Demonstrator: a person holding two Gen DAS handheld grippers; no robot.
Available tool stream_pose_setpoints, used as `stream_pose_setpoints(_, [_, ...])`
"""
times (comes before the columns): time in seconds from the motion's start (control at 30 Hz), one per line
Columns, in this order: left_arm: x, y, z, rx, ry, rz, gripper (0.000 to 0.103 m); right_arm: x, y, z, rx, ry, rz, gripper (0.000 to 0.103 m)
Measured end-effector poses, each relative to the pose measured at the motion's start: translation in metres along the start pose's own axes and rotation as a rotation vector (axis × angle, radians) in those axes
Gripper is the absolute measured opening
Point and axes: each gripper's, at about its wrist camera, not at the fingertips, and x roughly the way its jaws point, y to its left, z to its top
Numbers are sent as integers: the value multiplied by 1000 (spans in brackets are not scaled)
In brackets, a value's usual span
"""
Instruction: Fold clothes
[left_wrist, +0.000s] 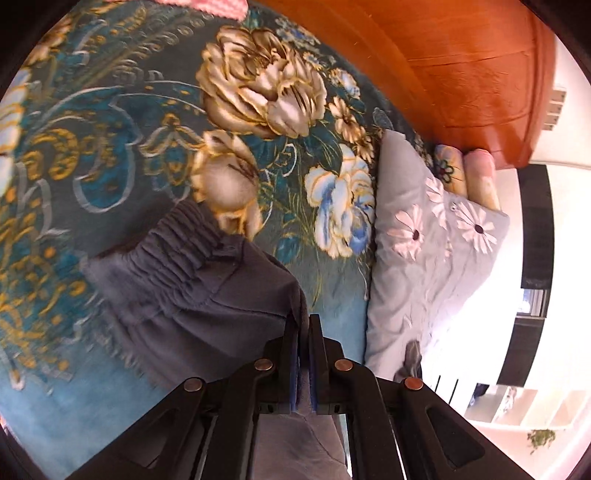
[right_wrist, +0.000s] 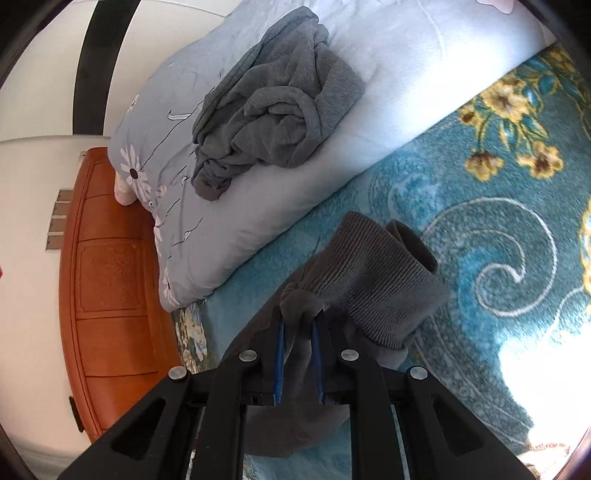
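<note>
left gripper: left gripper (left_wrist: 303, 325) is clamped tight on a thin fold of the grey trousers (left_wrist: 207, 280), taken near the gathered waistband (left_wrist: 177, 243).
right gripper: right gripper (right_wrist: 300, 323) has its jaws narrow, pinching a bunched wad of the same grey cloth just beside the ribbed cuff (right_wrist: 376, 280).
trousers, place: held up between the two grippers, hanging just over the blanket; whether any part touches it cannot be told.
handling: judged soft, limp and light; fleecy nap, unlikely to slip in the pads. it will sag and swing wherever unsupported. nothing fragile.
where to hold: judged best at the stitched, thicker parts, the waistband and the cuff, as these give the pads bulk and keep the edges square for the fold.
surface: teal flowered blanket (left_wrist: 110, 147) on a bed; plush, likely to drag on the cloth when sliding.
nearby: pale blue pillow (right_wrist: 280, 177) with daisy print just beside the work area; a second grey garment (right_wrist: 269, 122) lies crumpled on it, not yet folded.
room: orange wooden headboard (left_wrist: 443, 66) behind the pillow; white wall (right_wrist: 33, 173) beyond; bright light from one side.
</note>
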Motion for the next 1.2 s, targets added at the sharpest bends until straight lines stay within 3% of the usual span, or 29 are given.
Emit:
stream_pose_setpoints(0.13, [35,0,14,24,-15,26,5,30,12,20,0,-11,-86,14])
stream_pose_setpoints(0.27, [53,6,17,30,-12,2,9,46,9,27,1,-12,-109,14])
stream_pose_setpoints(0.37, [49,-1,13,123,13,-24,25,48,7,29,-24,-7,-86,17])
stream_pose_setpoints(0.4, [45,-5,11,155,27,-37,29,47,8,28,-40,-6,-77,20])
stream_pose_setpoints(0.47, [28,-12,2,225,41,-85,35,37,12,24,-97,-15,-38,46])
stream_pose_setpoints(0.53, [4,-9,-10,281,2,-98,43,22,18,18,-160,-39,-1,56])
stream_pose_setpoints(0.6, [-18,3,-22,321,-59,-74,60,2,17,7,-209,-83,17,60])
stream_pose_setpoints(0.67, [-35,21,-31,348,-110,-26,63,-13,10,-3,-239,-115,13,64])
stream_pose_setpoints(0.77, [-32,59,-32,299,-102,44,64,-23,-22,-17,-213,-128,-9,85])
stream_pose_setpoints(0.87, [-25,90,-28,217,-102,56,66,-15,-56,-25,-109,-106,20,86])
stream_pose_setpoints(0.97, [-13,102,-23,171,-117,37,81,-8,-71,-26,-33,-138,79,98])
stream_pose_setpoints(1.2, [17,107,-14,152,-119,10,86,27,-72,-19,14,-129,110,100])
